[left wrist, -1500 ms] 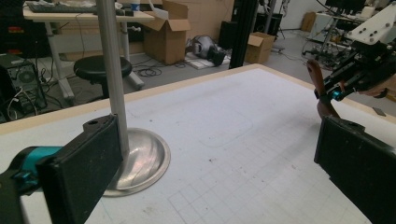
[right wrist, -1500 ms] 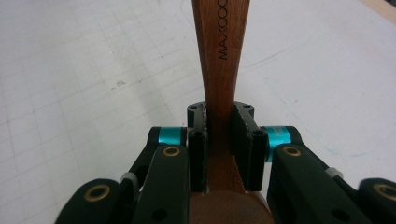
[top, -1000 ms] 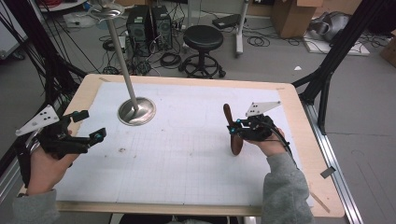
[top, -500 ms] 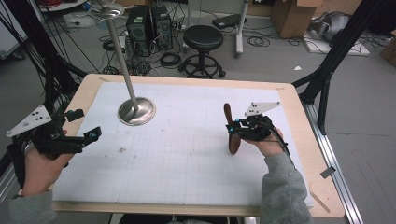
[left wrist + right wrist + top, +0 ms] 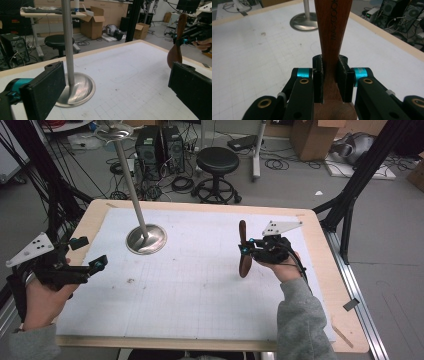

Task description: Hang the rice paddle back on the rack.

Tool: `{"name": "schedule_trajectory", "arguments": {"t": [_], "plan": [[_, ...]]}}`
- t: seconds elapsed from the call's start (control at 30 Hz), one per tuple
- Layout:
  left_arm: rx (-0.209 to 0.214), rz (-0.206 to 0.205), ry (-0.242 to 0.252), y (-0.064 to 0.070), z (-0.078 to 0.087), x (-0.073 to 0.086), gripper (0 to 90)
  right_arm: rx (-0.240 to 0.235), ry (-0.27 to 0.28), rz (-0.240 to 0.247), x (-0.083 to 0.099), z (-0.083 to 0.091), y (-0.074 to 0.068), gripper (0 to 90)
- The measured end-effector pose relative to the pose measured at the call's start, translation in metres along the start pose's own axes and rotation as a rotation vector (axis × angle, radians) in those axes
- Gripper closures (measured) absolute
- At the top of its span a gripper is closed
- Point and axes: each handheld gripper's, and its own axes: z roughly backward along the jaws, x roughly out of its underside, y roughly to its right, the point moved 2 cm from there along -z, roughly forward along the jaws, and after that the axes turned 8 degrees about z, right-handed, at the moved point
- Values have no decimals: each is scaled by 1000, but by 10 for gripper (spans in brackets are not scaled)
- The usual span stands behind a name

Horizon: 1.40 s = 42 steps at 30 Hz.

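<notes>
In the high view, the right gripper (image 5: 246, 249) holds a wooden spoon (image 5: 244, 250) upright over the right side of the counter (image 5: 200, 285), bowl end down, near the mat. The left gripper (image 5: 87, 256) hovers at the counter's left edge, jaws apart, beside a metal stand (image 5: 145, 237).

In the left gripper view, the wide-apart jaws frame the stand's pole and round base (image 5: 75, 90); the spoon (image 5: 176, 47) hangs farther off at right.

In the right gripper view, the jaws are clamped on the spoon's handle (image 5: 332, 32).
</notes>
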Motion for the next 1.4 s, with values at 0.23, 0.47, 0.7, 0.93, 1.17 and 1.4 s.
{"name": "schedule_trajectory", "arguments": {"t": [0.23,0.47,0.7,0.93,1.17,1.4], "plan": [[7,5,-16,0,-3,2,17,-11,17,-2,-15,-5,0,772],[14,19,-24,-2,-2,3,17,-10,26,16,-35,-11,1,772],[28,18,-31,0,-3,3,17,-19,39,17,-53,-20,2,772],[38,18,-39,0,-4,3,17,-25,48,10,-70,-31,2,772],[37,21,-40,-1,-4,4,17,-30,70,21,-91,-39,1,772],[42,24,-41,-1,-4,4,17,-34,87,30,-114,-49,0,772]]}}
